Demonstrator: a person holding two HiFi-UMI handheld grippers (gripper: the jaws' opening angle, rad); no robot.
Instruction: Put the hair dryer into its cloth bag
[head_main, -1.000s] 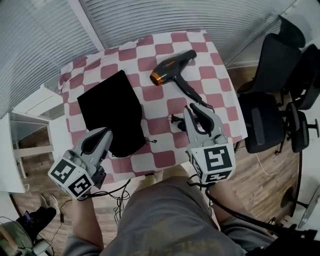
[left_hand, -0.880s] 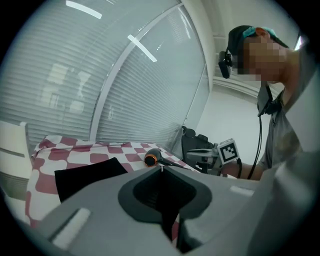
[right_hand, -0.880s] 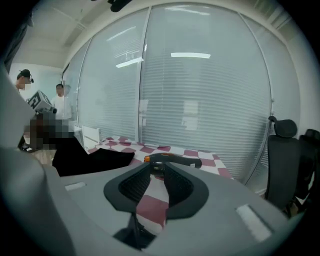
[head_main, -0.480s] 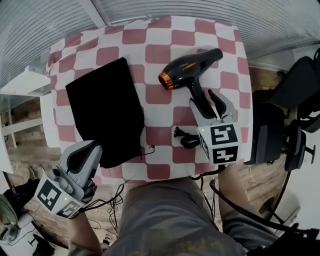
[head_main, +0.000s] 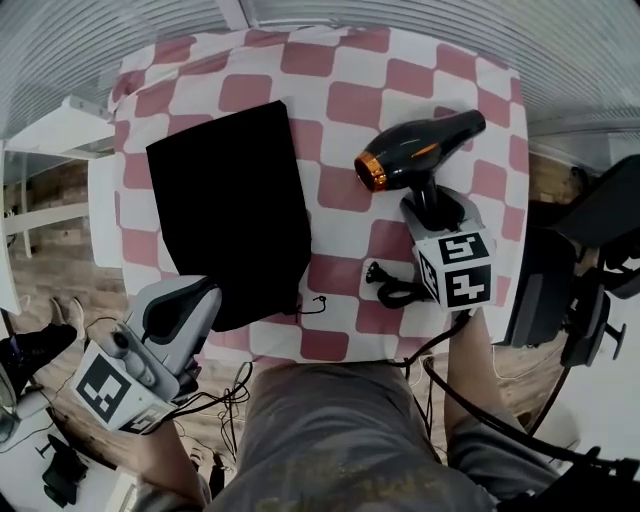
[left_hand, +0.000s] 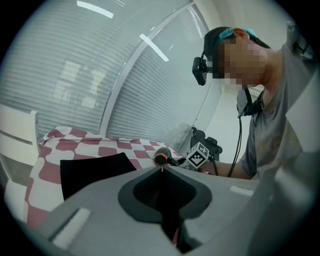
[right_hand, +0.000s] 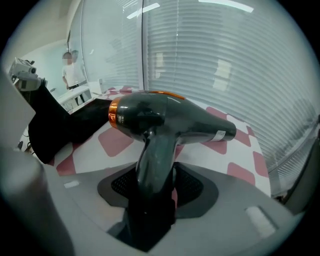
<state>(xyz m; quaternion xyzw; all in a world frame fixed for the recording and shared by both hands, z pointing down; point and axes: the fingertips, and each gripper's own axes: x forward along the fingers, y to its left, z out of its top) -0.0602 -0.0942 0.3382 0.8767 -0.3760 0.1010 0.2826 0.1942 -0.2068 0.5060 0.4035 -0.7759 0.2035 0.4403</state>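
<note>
The black hair dryer (head_main: 420, 150) with an orange ring lies on the checked tablecloth (head_main: 340, 100), nozzle to the left, handle toward me. My right gripper (head_main: 432, 205) stands over that handle. In the right gripper view the handle (right_hand: 156, 150) runs between the jaws, which have just been closing; a thin gap still shows on its right side. The black cloth bag (head_main: 225, 210) lies flat at the left. My left gripper (head_main: 185, 305) hovers shut at the table's near edge by the bag's mouth, holding nothing. The left gripper view shows the dryer (left_hand: 161, 158) and the bag (left_hand: 95, 170).
The dryer's cord and plug (head_main: 390, 285) lie coiled near the front edge beside my right gripper. Black office chairs (head_main: 560, 290) stand to the right of the table, a white shelf (head_main: 50, 130) to the left. Blinds run behind the table.
My right gripper moved forward and down from the front edge, its jaws opened, and it now straddles the dryer's handle. The left gripper barely moved.
</note>
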